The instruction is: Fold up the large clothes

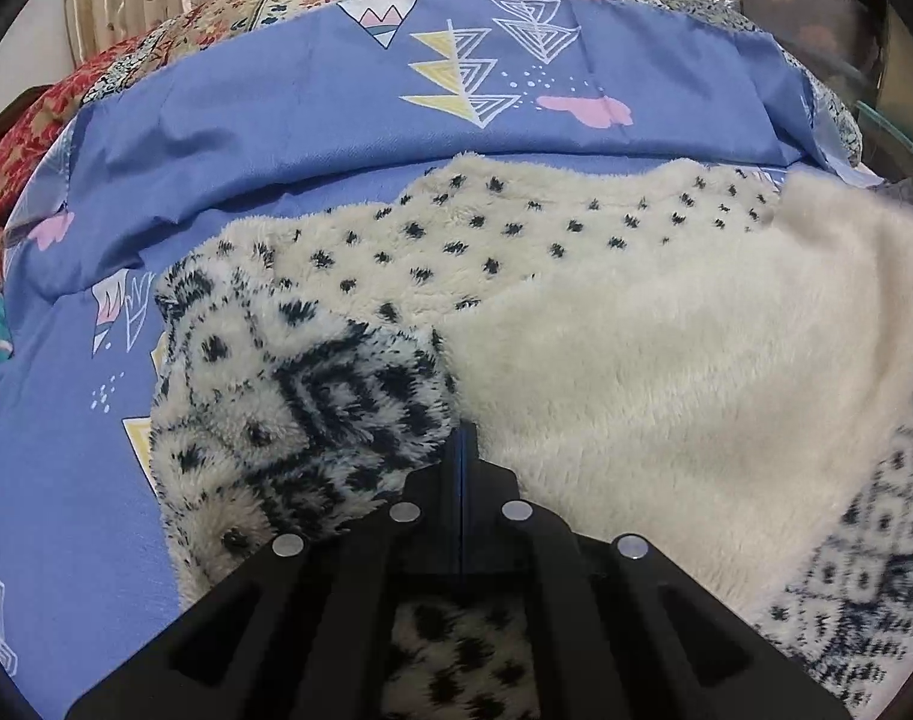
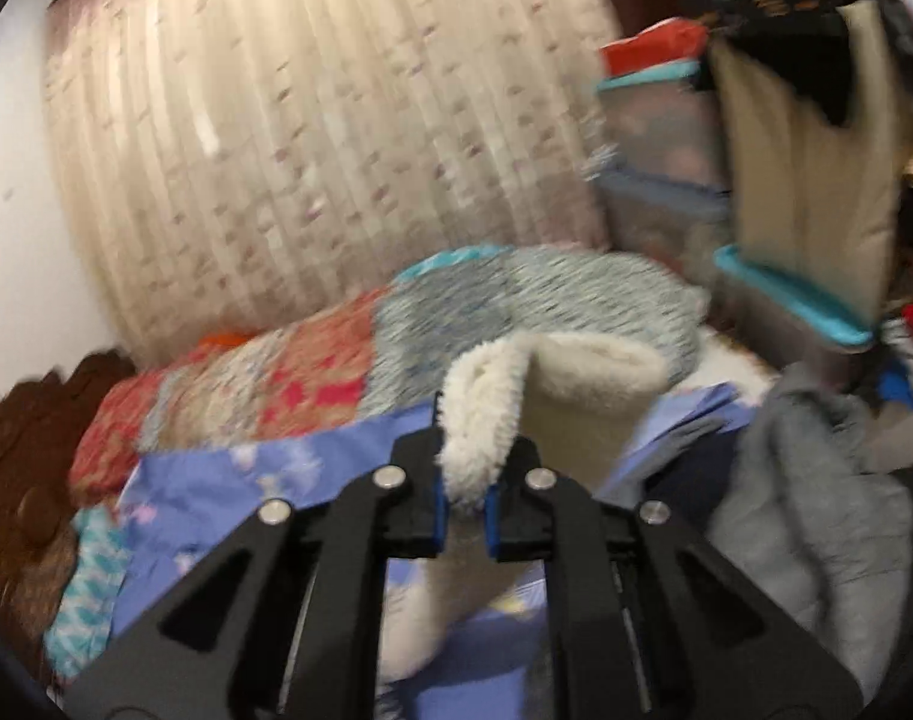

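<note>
A large cream fleece garment [image 1: 636,360] with black dots and a dark knit-style pattern lies on a blue patterned bedsheet [image 1: 276,120]. Part of it is turned over, showing the plain cream inside. My left gripper [image 1: 461,438] is shut, its tips pressed into the fleece where a patterned sleeve [image 1: 312,396] meets the cream inside; whether it pinches fabric is hidden. My right gripper [image 2: 465,480] is shut on a cream fleece edge [image 2: 552,390] of the garment and holds it lifted above the bed.
A patchwork quilt [image 2: 288,384] and a curtain [image 2: 312,132] lie beyond the sheet. Stacked plastic boxes with teal lids [image 2: 798,294] and a grey padded jacket [image 2: 816,492] are at the right. A dark wooden headboard [image 2: 30,450] is at the left.
</note>
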Action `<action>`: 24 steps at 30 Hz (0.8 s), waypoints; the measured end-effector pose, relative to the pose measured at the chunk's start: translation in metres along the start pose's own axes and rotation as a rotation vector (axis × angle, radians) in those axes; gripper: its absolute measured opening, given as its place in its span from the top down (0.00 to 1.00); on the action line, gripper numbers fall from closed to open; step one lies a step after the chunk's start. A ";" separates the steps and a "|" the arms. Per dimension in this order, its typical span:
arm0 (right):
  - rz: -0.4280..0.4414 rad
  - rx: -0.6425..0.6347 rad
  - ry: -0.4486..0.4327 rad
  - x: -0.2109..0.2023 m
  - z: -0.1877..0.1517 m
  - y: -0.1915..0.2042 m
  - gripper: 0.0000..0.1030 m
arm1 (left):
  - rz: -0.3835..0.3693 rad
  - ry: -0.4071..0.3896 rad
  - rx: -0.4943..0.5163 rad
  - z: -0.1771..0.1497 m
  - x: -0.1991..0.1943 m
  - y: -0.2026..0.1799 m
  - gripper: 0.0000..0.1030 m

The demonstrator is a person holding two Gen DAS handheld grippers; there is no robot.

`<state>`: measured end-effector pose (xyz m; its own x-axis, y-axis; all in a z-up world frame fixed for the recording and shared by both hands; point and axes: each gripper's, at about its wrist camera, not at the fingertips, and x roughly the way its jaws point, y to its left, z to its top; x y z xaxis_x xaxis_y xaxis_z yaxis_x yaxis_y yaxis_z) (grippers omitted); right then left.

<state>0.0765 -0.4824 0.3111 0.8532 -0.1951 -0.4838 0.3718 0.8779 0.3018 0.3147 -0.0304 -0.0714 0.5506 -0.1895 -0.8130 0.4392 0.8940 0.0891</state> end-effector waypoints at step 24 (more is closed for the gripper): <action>0.221 -0.167 0.442 0.217 -0.189 0.139 0.23 | -0.203 -0.124 -0.330 0.015 -0.100 0.108 0.77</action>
<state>0.2440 -0.3205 0.0929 0.6552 0.1749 -0.7350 0.1055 0.9421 0.3183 0.3175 0.0795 0.0281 0.5667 -0.4046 -0.7177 0.3072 0.9121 -0.2717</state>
